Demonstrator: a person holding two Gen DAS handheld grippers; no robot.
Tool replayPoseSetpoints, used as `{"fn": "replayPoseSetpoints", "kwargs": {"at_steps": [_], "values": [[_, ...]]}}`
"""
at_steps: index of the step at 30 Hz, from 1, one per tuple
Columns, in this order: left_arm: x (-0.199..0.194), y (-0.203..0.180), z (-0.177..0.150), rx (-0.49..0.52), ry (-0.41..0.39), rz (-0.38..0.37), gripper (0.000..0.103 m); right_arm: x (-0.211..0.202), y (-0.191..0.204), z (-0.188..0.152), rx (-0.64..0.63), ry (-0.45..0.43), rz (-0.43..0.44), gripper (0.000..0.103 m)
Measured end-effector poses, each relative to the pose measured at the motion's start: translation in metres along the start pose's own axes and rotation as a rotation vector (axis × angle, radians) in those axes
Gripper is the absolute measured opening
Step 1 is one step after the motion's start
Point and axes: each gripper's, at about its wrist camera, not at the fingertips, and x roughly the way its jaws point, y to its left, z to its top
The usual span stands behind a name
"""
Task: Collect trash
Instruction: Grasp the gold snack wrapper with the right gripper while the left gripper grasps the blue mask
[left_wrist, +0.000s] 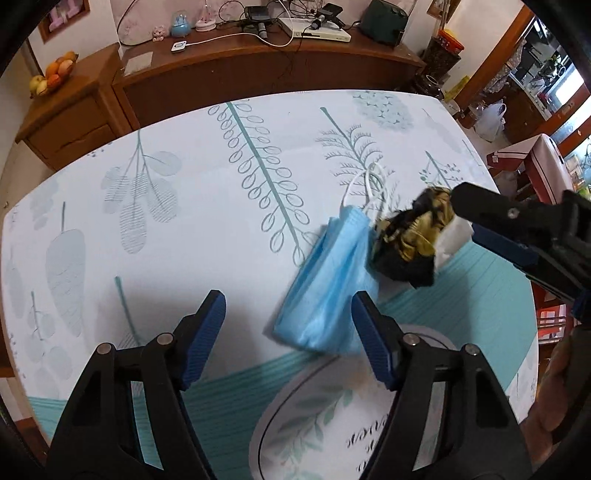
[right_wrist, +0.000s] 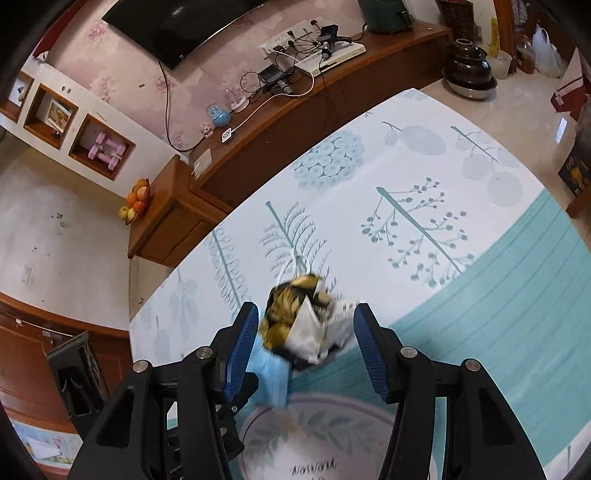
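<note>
At frame centre, on the table, I am spreading my left claw beside the mask; my right claw, spread, is straddling the wrapper. Risk: snagging the mask's loops.

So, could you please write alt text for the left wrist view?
A folded blue face mask lies on a leaf-patterned tablecloth, just ahead of the open left gripper. Beside it sits a crumpled black-and-gold wrapper, with the right gripper next to it.
</note>
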Motion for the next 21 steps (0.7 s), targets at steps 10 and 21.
{"fn": "replayPoseSetpoints", "kwargs": {"at_steps": [10, 21], "values": [[0.015, -0.007, 0.008, 0.004, 0.005, -0.014, 0.068, 0.05, -0.008, 0.013, -0.017, 0.077, 0.034, 0.067], [0.009, -0.014, 0.004, 0.005, 0.017, -0.025, 0.033, 0.054, -0.019, 0.001, 0.051, 0.121, 0.074, 0.053]]}}
